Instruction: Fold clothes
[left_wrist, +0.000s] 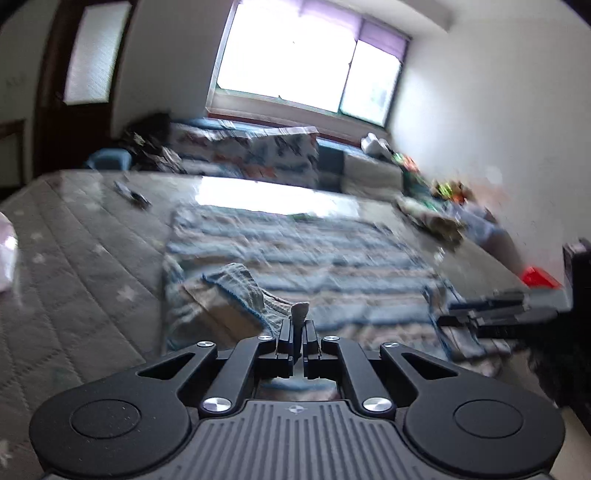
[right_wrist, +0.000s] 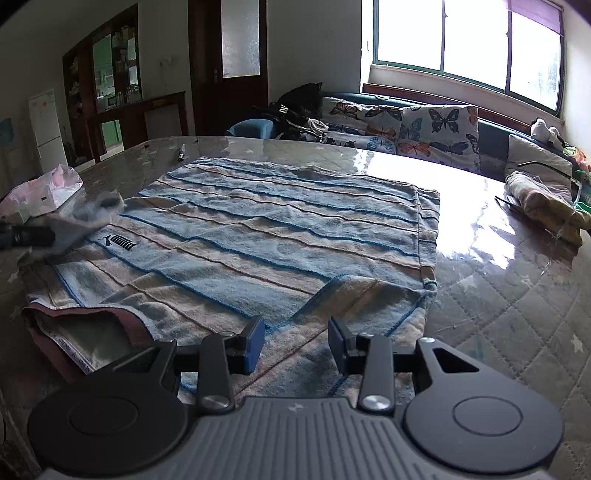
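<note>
A blue and beige striped towel (right_wrist: 280, 229) lies spread on the quilted table top (right_wrist: 509, 325). My left gripper (left_wrist: 299, 328) is shut on one towel corner. A tuft of cloth (left_wrist: 300, 309) sticks up between its fingers, and the corner is lifted off the surface. The left wrist view is blurred. In the right wrist view the left gripper (right_wrist: 26, 236) shows at the far left edge, with the raised corner (right_wrist: 88, 214) bunched in it. My right gripper (right_wrist: 297, 343) stands open just above the towel's near edge, nothing pressed between its blue pads (right_wrist: 255, 341).
A maroon-edged layer (right_wrist: 92, 332) shows under the towel's near left corner. A pink and white plastic bag (right_wrist: 40, 195) and a pen (right_wrist: 181, 152) lie at the left and back. Butterfly cushions (right_wrist: 436, 129) line the far side. Folded cloth (right_wrist: 543, 206) sits at the right.
</note>
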